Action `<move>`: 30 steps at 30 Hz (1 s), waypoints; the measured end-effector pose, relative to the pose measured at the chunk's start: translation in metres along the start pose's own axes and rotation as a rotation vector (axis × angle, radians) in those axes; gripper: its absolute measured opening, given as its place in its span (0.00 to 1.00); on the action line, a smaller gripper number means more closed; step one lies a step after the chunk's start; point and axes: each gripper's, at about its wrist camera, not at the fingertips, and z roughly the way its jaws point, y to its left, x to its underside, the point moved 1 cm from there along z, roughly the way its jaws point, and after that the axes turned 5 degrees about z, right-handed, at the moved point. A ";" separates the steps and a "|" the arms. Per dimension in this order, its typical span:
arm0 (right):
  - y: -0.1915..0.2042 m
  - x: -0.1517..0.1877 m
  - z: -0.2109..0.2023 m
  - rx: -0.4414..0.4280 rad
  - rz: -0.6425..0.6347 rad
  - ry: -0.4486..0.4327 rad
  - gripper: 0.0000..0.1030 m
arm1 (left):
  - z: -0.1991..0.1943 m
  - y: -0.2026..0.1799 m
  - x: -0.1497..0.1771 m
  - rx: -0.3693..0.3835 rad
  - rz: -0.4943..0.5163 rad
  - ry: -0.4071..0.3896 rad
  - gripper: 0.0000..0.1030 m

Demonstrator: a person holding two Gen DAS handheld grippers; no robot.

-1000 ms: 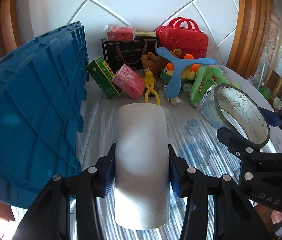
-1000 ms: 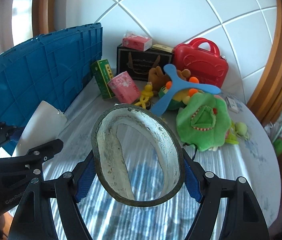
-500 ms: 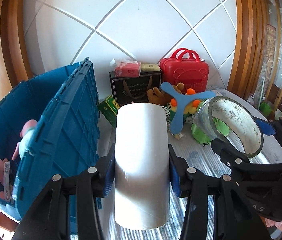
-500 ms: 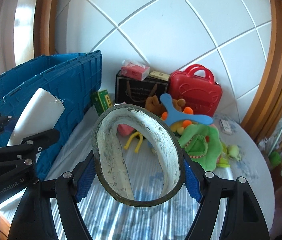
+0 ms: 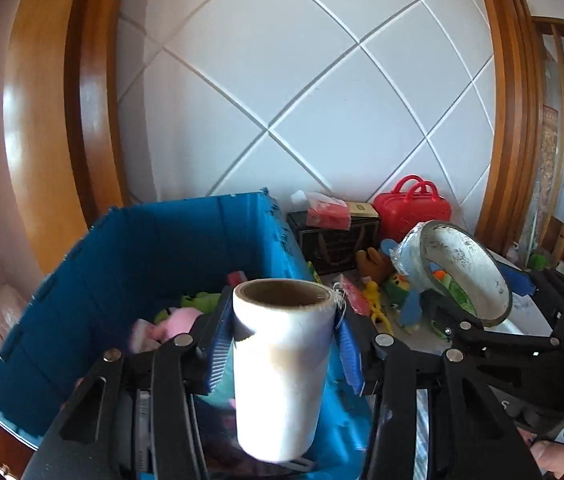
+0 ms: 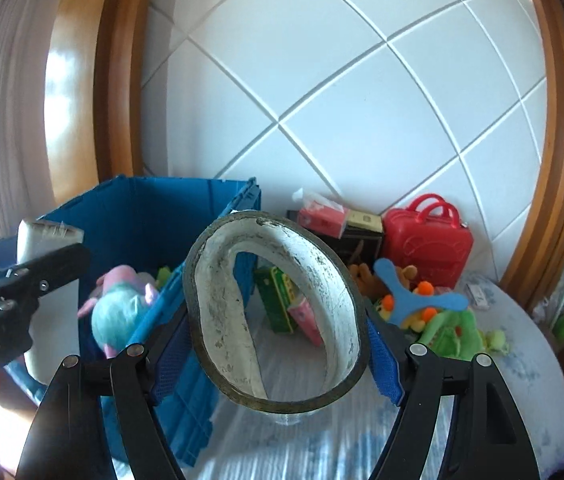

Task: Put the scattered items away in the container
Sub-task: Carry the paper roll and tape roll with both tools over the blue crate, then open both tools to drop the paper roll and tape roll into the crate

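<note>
1. Blue crate, left half of the left wrist view, open at the top. Inside: a pink plush and a green plush, both blurred, plus a small red item at the far wall, too small to identify.
2. Right wrist view, same crate in the left-centre; a pale blue and pink plush toy lies against its near wall.
3. Left gripper, lower centre of the left wrist view, clamped on a white film roll. Roll upright, cardboard core visible at its top, held above the crate's near edge.
4. Right gripper, lower centre of the right wrist view, clamped on a wide tape roll, its hole facing the camera. The same tape roll shows at right-centre of the left wrist view, beside the crate over the table.
5. Loose on the table at right-centre: red case, black box with a red tissue pack on top, blue boomerang toy, green plush, green box, pink pack.
6. Hidden: crate floor mostly covered by the left gripper; pile partly behind the tape roll; the film roll's lower end is blurred.
</note>
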 end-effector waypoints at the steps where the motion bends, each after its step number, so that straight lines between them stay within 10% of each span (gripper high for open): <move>1: 0.011 -0.006 -0.001 -0.013 0.009 -0.002 0.74 | 0.001 0.013 -0.003 0.006 -0.003 0.006 0.44; 17: 0.172 0.032 0.055 -0.103 -0.131 0.206 0.75 | 0.048 0.142 0.078 -0.107 -0.067 0.248 0.45; 22: 0.173 0.036 0.056 -0.087 -0.137 0.217 0.78 | 0.040 0.147 0.081 -0.119 -0.074 0.225 0.82; 26: 0.175 0.029 0.043 -0.051 -0.160 0.167 0.99 | 0.033 0.148 0.079 -0.112 -0.097 0.207 0.92; 30: 0.168 0.024 0.030 -0.044 -0.164 0.123 1.00 | 0.026 0.149 0.078 -0.104 -0.126 0.190 1.00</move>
